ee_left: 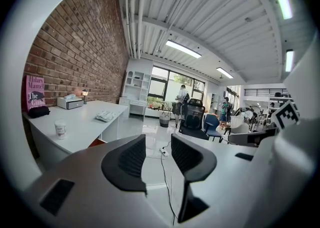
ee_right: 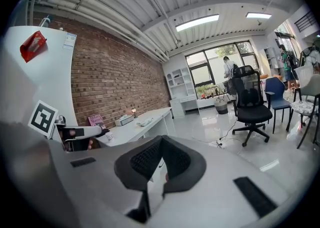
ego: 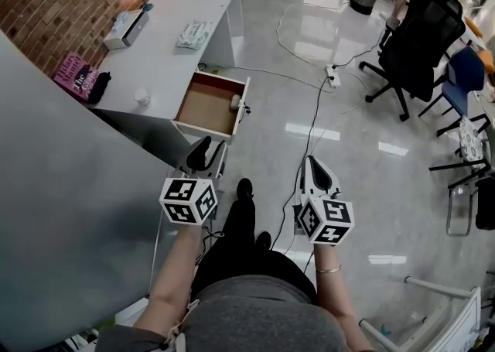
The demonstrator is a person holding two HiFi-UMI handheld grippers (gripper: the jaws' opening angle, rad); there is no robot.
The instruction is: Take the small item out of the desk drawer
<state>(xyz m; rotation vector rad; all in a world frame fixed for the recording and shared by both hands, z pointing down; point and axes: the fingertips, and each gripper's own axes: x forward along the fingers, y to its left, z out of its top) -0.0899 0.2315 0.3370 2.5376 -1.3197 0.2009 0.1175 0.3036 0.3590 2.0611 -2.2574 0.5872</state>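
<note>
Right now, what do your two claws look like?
Both are white with black ribbed pads. The left claw and right claw each carry a white cube with black square markers. A thin bracelet circles the right wrist.

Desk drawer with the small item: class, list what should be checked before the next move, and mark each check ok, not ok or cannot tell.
1. Brown-lined white desk drawer pulled open: ok.
2. Small pale item lying inside, near the drawer's front: ok.
3. Left gripper jaws apart, nothing between them: ok.
4. Right gripper ready to grasp: not ok, jaws together.
5. Grippers at the drawer: not ok, both hang short of it, above the grey floor.
6. Item's shape, for choosing a grip: cannot tell, too small.
</note>
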